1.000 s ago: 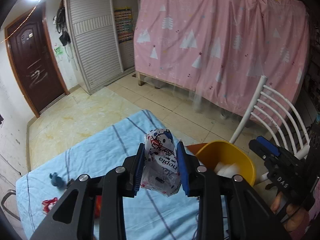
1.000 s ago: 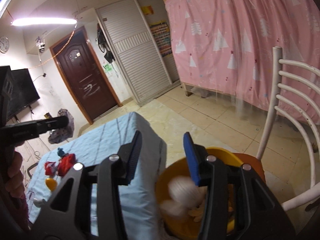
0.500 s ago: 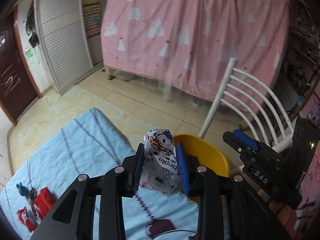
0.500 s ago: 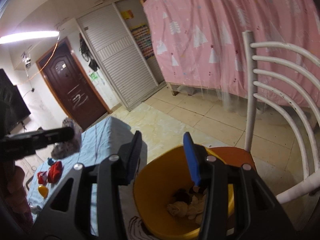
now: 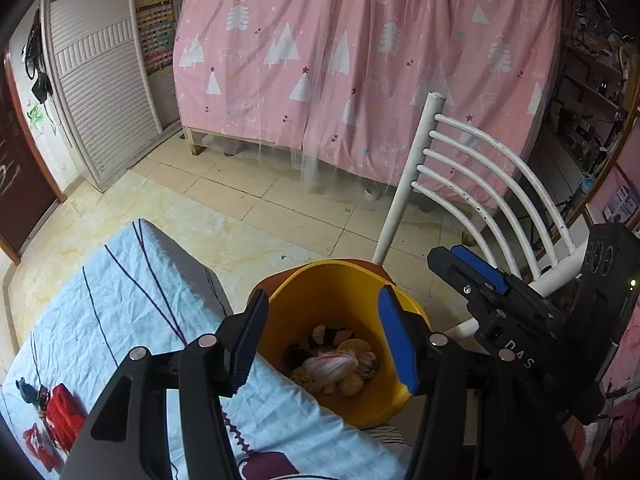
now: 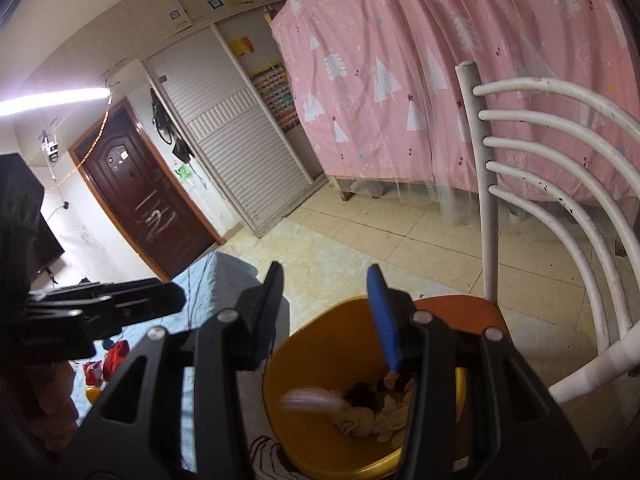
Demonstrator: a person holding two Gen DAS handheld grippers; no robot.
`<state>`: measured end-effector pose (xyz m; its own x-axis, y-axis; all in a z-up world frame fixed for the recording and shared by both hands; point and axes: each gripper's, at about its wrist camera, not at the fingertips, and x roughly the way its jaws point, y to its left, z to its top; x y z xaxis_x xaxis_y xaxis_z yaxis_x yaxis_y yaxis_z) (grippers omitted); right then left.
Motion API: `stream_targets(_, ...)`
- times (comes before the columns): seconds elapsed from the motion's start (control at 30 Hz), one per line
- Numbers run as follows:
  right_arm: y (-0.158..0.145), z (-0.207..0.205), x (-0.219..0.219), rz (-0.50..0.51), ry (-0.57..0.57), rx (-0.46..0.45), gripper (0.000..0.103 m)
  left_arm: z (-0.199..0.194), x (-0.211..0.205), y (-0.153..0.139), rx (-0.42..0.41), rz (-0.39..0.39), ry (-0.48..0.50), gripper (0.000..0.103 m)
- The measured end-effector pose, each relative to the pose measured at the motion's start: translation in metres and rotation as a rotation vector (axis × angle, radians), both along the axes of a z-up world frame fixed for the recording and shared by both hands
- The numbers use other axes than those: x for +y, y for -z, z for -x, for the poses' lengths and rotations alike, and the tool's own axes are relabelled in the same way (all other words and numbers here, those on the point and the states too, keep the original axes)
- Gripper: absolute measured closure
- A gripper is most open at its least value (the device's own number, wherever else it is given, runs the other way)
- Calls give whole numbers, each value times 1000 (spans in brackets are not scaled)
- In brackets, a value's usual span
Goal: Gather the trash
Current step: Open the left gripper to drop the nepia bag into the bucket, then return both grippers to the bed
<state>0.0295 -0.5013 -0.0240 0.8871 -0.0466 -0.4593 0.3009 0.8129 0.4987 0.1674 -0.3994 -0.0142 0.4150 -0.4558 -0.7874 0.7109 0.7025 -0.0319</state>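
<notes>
Crumpled red wrappers (image 5: 60, 416) on pale blue striped tablecloth (image 5: 120, 300) lie left of yellow plastic bin (image 5: 344, 284); our left gripper (image 5: 324, 340), jaws open, empty, nearer; right gripper (image 6: 326, 316) open, empty.

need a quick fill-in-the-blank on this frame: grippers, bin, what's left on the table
1. The left gripper has its jaws ____ above the bin.
2. The bin that holds the trash is ____ in colour.
3. The bin stands on the seat of a white ____.
4. The red wrappers lie on a light ____ tablecloth.

Missing words: open; yellow; chair; blue
</notes>
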Motion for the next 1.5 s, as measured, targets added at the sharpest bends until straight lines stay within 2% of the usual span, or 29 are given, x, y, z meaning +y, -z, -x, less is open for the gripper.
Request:
stream_targets(0.27,-6,-13,22,41,-64,14,61,-2,26,-13,-13,20,-36,54)
stream_targets(0.37,-11,-20,35,59,-92,16,57,-2,43,-21,-27,38,-51,54)
stream_targets(0.6,-29,-36,76,102,-162,20,47,-8,92,-39,-57,73,-113,54)
stream_targets(0.87,-41,-61,125,152,-267,35,42,-22,159,-51,-81,98,-223,54)
stream_targets(1.2,-50,-92,188,206,-405,65,41,-43,235,-50,-83,94,-368,53)
stream_targets(1.5,-47,-108,239,242,-529,98,41,-51,296,-43,-79,84,-468,52)
